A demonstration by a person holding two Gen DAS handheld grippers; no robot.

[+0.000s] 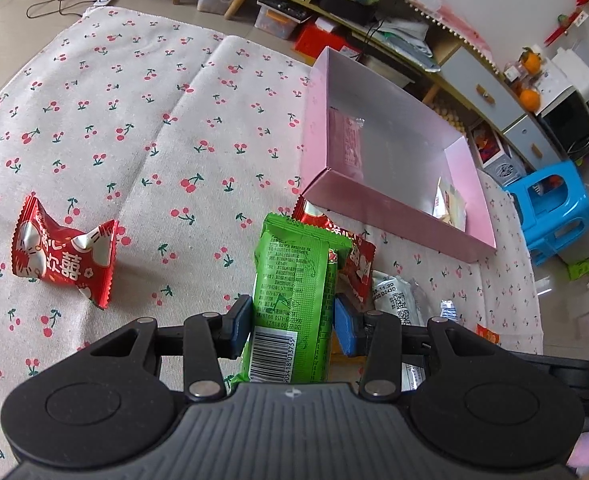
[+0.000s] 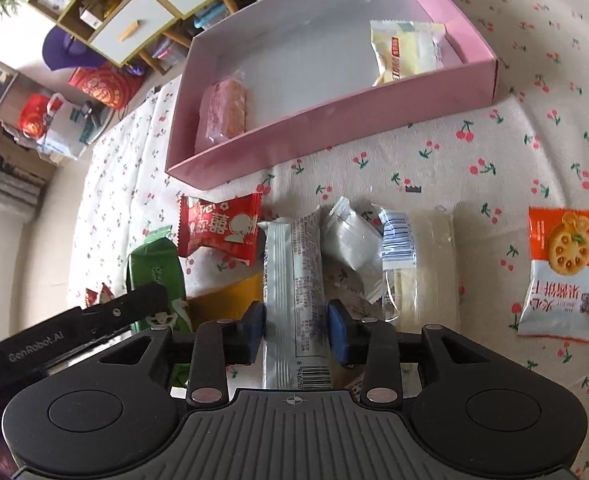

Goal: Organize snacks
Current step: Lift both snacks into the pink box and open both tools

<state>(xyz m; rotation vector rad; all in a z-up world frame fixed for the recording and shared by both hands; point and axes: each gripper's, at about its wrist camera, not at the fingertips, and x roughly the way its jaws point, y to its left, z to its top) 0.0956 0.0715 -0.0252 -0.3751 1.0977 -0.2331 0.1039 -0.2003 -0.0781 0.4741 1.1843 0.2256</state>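
Bright, soft daylight throughout; only faint shadows under the snacks on the cloth. Mild sheen on the green wrapper and the box floor. Strong fisheye bending at edges. Slight blur on the clear packet.

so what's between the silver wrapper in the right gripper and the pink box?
Only bare cherry-print cloth lies between the silver wrapper and the pink box, by the right wrist view; the red packet lies off to the left.
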